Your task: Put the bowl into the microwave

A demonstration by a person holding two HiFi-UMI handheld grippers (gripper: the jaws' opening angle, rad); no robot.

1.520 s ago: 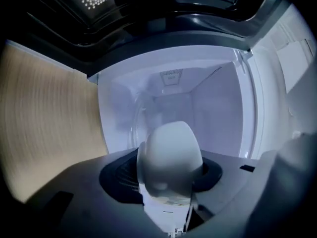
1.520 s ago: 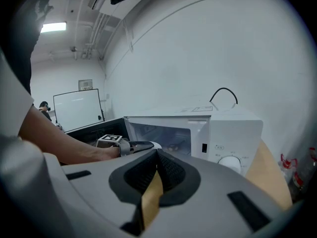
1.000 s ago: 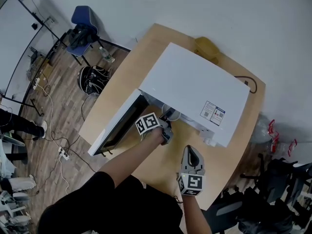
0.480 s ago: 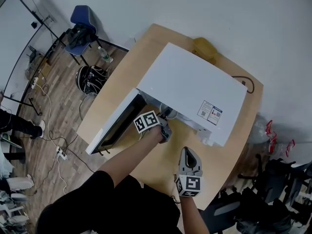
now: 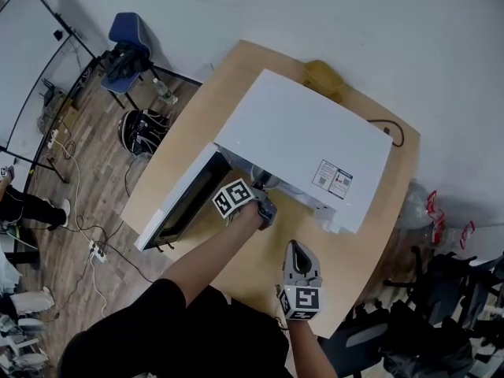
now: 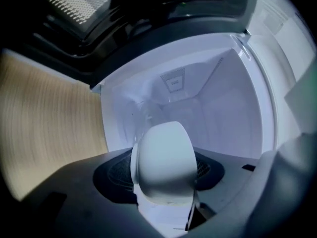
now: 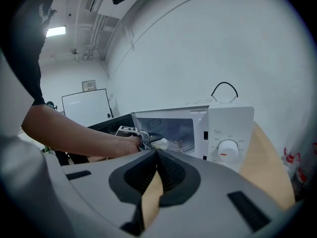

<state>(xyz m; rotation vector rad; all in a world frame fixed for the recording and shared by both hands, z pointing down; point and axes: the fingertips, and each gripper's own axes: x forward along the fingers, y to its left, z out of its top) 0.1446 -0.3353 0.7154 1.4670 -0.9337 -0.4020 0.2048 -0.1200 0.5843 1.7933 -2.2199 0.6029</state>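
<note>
While the bowl (image 6: 163, 162) sits between the jaws of the left tool (image 5: 266, 203), those jaws are opening. The pads appear to touch its sides, so I judge it not quite let go. The bowl is white and shows its rounded outside to the left gripper view, with its rim turned toward that view's left. It is at the mouth of the microwave (image 5: 303, 144), and the pale cavity (image 6: 198, 108) lies straight ahead of it along the tool's line. No view shows whether its underside already rests on the cavity floor.

That is the relation the next move turns on. The bowl lies forward of the left tool and toward the back wall, so this tool has to draw straight back toward the person to leave it inside. If the bowl has no support under it, it may tip or roll as the pads part.

The door (image 5: 183, 207) stands swung out to the person's left, clear of the arm. The right tool (image 7: 156, 158) is clenched on nothing and hovers over the counter (image 5: 370, 235), well apart from the opening and facing the dial (image 7: 228, 150). The left hand is plainly the nearer one.
</note>
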